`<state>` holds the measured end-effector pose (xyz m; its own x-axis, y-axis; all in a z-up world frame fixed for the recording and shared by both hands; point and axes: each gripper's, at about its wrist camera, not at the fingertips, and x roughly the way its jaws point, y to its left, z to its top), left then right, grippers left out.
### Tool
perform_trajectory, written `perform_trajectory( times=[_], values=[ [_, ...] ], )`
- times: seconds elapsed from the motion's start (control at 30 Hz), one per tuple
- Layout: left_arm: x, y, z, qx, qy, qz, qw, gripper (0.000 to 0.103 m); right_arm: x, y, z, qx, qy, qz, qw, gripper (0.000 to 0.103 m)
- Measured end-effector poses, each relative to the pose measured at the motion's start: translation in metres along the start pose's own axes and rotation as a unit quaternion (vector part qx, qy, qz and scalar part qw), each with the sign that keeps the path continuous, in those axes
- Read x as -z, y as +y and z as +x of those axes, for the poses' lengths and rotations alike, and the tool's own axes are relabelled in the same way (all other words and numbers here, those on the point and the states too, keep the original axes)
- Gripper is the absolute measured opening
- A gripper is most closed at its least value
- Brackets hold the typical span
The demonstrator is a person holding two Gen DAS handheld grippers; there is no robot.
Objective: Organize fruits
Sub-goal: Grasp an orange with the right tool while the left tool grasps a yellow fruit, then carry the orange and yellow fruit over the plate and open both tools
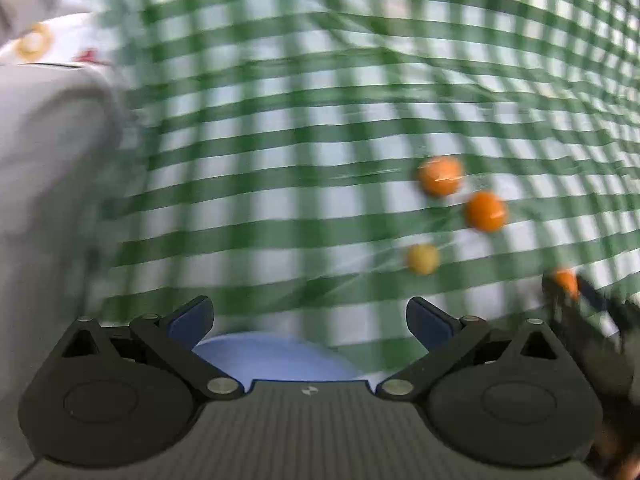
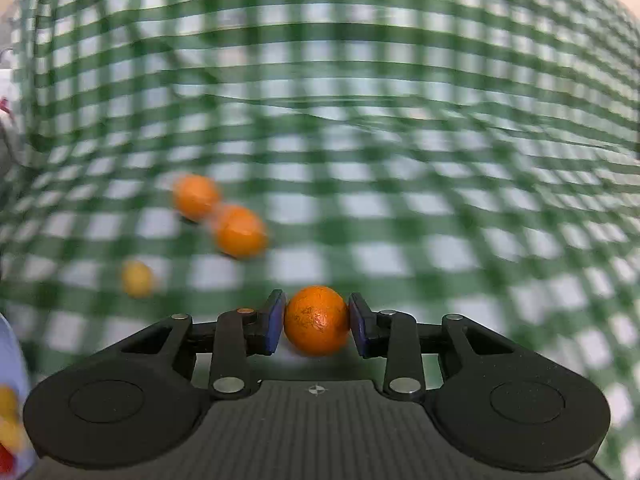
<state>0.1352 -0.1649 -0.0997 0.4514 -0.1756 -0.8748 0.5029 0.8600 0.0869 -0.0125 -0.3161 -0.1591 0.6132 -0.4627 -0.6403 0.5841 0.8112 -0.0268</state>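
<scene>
- My right gripper (image 2: 317, 322) has its fingers clamped on an orange (image 2: 317, 320), just above the green-checked tabletop (image 2: 400, 200).
- My left gripper (image 1: 310, 316) has its fingers spread wide, nothing between them.
- Two more oranges (image 2: 240, 232) and a yellow fruit (image 2: 137, 279) lie nearby on the cloth.

Your tabletop (image 2: 400, 208): covered by green-and-white checked cloth (image 2: 360, 80), wrinkled, folds running across far half. Both views blurred. On cloth you have two oranges: far orange (image 2: 195, 197), near orange (image 2: 240, 232), just beside each other, maybe touching; cannot tell. Small yellow fruit (image 2: 137, 279) lies near them, apart, nearer you. Pale blue bowl (image 1: 276, 356) at your near edge; whether it sits on cloth, cannot tell. White patterned item (image 1: 48, 46) at far left, blurred.
</scene>
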Motion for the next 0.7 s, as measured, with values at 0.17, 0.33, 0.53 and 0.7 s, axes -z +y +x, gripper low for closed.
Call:
perform_trajectory(
  times=[0.17,0.33,0.53,0.7],
  values=[
    [-0.02,-0.042,0.044,0.015,0.016,0.017,0.9996,0.103,0.024,-0.03,-0.006,0.014,-0.033,-0.009,0.999,0.037],
    [-0.03,-0.053,0.079,0.03,0.027,0.01,0.9992,0.1,0.032,-0.041,0.007,-0.006,-0.04,0.03,0.999,0.038],
    [-0.022,-0.06,0.081,0.054,0.016,0.036,0.9978,0.028,0.035,-0.044,0.004,-0.007,-0.046,0.022,0.999,0.038],
    [-0.014,-0.054,0.067,0.055,-0.003,0.035,0.9979,0.027,0.035,-0.042,0.0,-0.004,-0.052,0.016,0.999,0.037]
  ],
)
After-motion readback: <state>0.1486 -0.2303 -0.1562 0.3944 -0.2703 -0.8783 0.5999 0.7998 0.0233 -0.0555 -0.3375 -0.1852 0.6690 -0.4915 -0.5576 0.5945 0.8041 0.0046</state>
